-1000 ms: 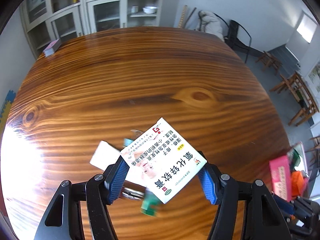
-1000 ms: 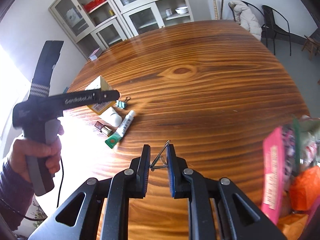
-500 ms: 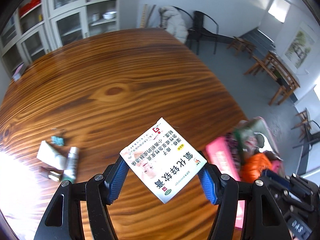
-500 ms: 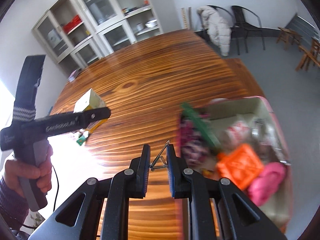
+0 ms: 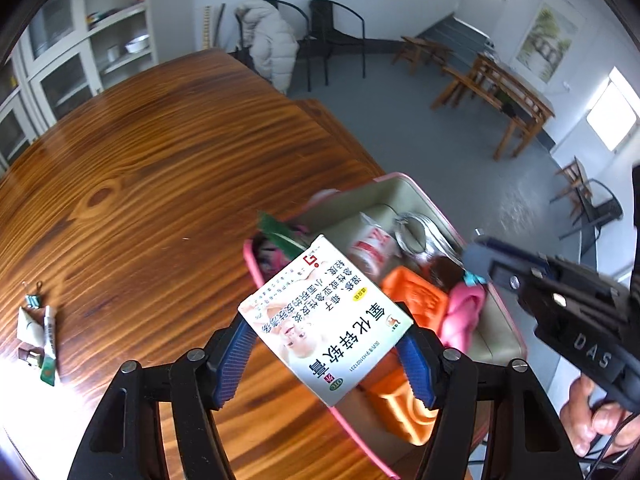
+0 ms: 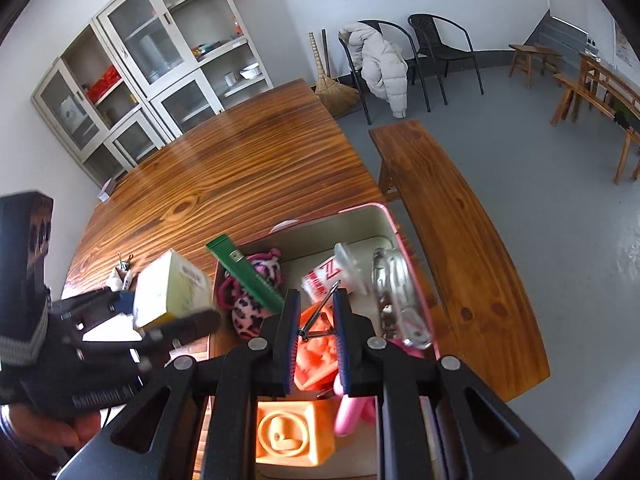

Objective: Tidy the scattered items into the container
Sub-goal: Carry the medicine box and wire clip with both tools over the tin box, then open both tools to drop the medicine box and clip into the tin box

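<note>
Left of the left gripper (image 5: pixel 326 354), a tube (image 5: pixel 27 325), a marker (image 5: pixel 49 344) and a binder clip (image 5: pixel 33 300) lie scattered on the wooden table (image 5: pixel 140 200). Its pads clamp a medicine box (image 5: pixel 325 320) above the near edge of the pink-rimmed container (image 6: pixel 384 216). Directly beneath the right gripper (image 6: pixel 316 338), whose narrow jaws pinch a wire clip (image 6: pixel 318 316), that container holds an orange block (image 6: pixel 294 436), a green box (image 6: pixel 244 272), a spotted plush (image 6: pixel 250 308) and clear packaging (image 6: pixel 394 292).

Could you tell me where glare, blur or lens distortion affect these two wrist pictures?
Left wrist view: sun glare whitens the brown wooden table at lower left; the pink-rimmed storage box is motion-smeared. Right wrist view: the white medicine carton and black left gripper are blurred; fisheye bows the wooden bench.
</note>
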Available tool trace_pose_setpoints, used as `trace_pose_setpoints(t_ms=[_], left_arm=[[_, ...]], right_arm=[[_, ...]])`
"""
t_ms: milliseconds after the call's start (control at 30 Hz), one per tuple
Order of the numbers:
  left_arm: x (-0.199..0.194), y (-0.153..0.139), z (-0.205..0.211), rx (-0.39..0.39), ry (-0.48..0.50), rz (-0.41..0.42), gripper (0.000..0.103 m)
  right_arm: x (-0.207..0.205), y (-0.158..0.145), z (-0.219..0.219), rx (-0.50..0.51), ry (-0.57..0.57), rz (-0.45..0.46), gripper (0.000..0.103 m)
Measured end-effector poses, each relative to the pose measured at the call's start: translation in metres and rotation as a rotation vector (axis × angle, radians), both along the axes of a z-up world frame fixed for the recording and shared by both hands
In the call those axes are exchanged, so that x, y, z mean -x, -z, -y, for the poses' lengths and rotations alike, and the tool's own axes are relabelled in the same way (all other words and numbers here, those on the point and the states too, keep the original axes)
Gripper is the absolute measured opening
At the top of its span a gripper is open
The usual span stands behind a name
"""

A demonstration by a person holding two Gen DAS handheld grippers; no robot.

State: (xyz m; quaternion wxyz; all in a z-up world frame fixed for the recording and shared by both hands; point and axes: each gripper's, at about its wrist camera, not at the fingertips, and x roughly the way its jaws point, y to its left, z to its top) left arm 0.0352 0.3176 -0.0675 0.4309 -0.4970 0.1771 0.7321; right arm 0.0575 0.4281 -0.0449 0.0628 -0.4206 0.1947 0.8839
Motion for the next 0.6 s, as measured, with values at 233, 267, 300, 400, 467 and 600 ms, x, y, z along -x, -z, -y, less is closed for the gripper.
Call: trace_pose_setpoints(t_ms=[233,267,300,400,467,600], left_arm=[[-0.007,0.005,-0.008,0.033,0.0,0.021,0.082],[-0.006,0.005,-0.007,0.032,-0.009,0.021,0.085],[-0.005,0.005,-0.006,0.031,-0.02,0.022,0.085],[-0.002,0.006,-0.003,0.034,-0.033,0.038,0.085],[-0.002,0.006,0.0,0.039,-0.04,0.034,0.085],[0.002,0.005,0.009,0.043,-0.062,0.028,0.085]], right_arm=[[0.011,-0.002,-0.013,0.009,-0.024,-0.032,0.018],[0.013,-0.003,-0.013,0.011,-0.029,-0.035,0.018],[0.017,-0.003,-0.014,0.014,-0.034,-0.039,0.018],[0.025,-0.002,-0.017,0.032,-0.044,-0.038,0.018],[0.029,0.0,-0.02,0.061,-0.039,-0.032,0.019],[0.033,0.004,-0.024,0.086,-0.032,-0.023,0.019]])
